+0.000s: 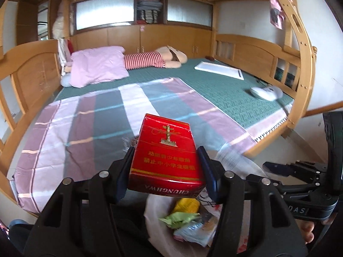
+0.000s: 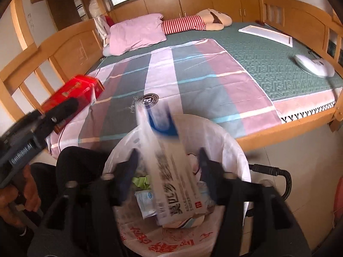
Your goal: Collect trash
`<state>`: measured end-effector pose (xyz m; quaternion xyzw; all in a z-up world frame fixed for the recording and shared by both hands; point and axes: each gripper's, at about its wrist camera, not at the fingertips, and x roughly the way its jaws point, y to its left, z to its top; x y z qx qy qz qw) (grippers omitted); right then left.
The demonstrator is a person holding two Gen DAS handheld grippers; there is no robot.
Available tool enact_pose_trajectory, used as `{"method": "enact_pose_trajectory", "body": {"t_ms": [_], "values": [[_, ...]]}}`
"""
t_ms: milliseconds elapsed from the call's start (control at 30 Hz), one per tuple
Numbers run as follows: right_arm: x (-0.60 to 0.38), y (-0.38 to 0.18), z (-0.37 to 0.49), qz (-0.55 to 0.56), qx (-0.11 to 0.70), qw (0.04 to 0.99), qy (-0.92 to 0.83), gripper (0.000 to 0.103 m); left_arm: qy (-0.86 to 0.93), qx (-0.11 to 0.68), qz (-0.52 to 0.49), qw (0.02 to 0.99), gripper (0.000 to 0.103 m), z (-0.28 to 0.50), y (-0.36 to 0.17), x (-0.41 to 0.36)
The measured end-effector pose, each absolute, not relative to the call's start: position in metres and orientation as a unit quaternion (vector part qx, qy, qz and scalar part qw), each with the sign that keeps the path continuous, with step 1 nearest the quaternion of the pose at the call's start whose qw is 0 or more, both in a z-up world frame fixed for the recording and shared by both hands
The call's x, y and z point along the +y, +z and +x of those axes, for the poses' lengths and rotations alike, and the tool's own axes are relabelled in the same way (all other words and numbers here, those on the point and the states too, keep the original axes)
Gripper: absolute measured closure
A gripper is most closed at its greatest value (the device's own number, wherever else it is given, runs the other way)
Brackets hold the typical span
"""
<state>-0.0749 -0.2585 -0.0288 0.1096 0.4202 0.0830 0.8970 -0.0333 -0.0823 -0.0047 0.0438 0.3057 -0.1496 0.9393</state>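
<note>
My left gripper [image 1: 166, 150] is shut on a red cigarette pack [image 1: 167, 150], held upright above the near edge of the bed; the pack also shows at the left of the right wrist view [image 2: 72, 92]. Below it stands a bin lined with a white bag [image 1: 154, 205] holding a green wrapper [image 1: 180, 218] and other litter. My right gripper [image 2: 168, 156] hangs open over the bin [image 2: 235, 147]. A blurred white and blue carton [image 2: 171, 167] tilts between its fingers [image 2: 133, 162] with a gap on each side. The right gripper also shows at the right of the left wrist view [image 1: 276, 168].
A wooden-framed bed [image 2: 278, 132] carries a striped sheet [image 2: 193, 81], a pink pillow [image 2: 137, 34], a striped plush toy [image 2: 193, 22], a flat white board [image 2: 265, 33] and a round white device [image 2: 313, 65]. A black cable [image 2: 285, 177] lies right of the bin. A hand [image 2: 12, 201] grips the left handle.
</note>
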Motion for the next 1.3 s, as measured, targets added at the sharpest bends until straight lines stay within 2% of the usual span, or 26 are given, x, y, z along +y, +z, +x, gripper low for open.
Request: {"method": "enact_pose_trajectory", "body": {"t_ms": [33,300,400,567,733,1300], "values": [[-0.262,-0.027,-0.076,0.115,0.416,0.899,0.076,0.032,-0.154,0.308,0.045,0.938,0.044,-0.035,-0.007,-0.086],[-0.300,0.002,-0.092,0.162,0.352,0.921,0.027,0.028,-0.198,0.345,0.046,0.916,0.042,-0.039,-0.030,-0.105],[-0.304,0.008,-0.096,0.147,0.340,0.929,0.008,0.022,-0.199,0.347,0.046,0.915,0.018,-0.042,-0.033,-0.108],[-0.300,0.010,-0.098,0.105,0.325,0.940,-0.022,0.012,-0.167,0.313,0.053,0.933,0.005,-0.049,-0.021,-0.105],[-0.285,0.015,-0.102,0.055,0.298,0.952,-0.033,0.004,-0.116,0.278,0.076,0.950,0.004,-0.058,-0.003,-0.101],[-0.271,0.018,-0.101,0.035,0.284,0.958,-0.024,0.004,-0.076,0.253,0.032,0.964,0.004,-0.073,0.032,-0.080]]}}
